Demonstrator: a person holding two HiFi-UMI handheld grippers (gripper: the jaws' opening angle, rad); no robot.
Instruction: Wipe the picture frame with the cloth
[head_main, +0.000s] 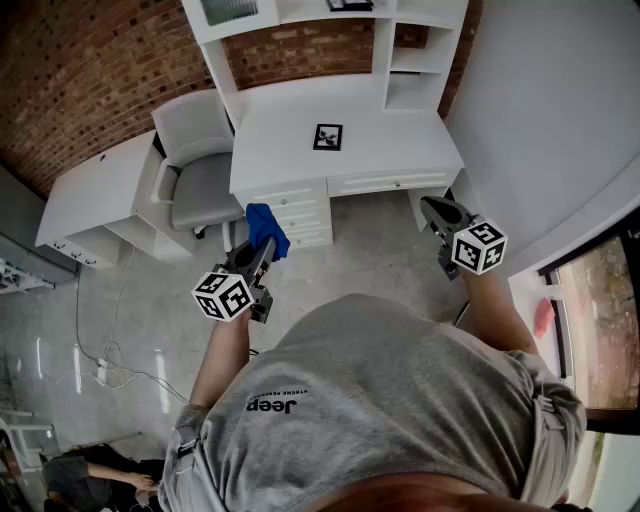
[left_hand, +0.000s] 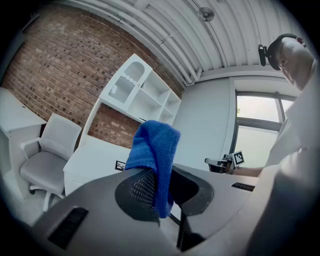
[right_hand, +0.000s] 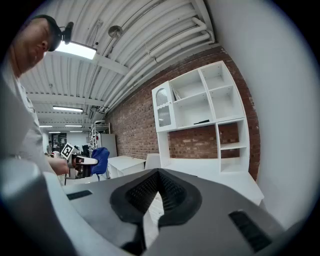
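Pinching the blue cloth (head_main: 268, 228) between its jaws, the left gripper (head_main: 261, 251) hangs over the floor (head_main: 375, 250) just short of the near-left drawer edge of the white desk (head_main: 400, 155). The right gripper (head_main: 435, 210) hangs near the desk's near-right corner, its jaws pressed together with nothing between them. The picture frame (head_main: 328, 137) sits near the middle of the desk top, set back from the near edge and well apart from both grippers. A grey chair (head_main: 200, 175) stands at the desk's left end. Bare floor lies open between the person and the desk, and a pale wall (head_main: 560, 110) closes in on the right.
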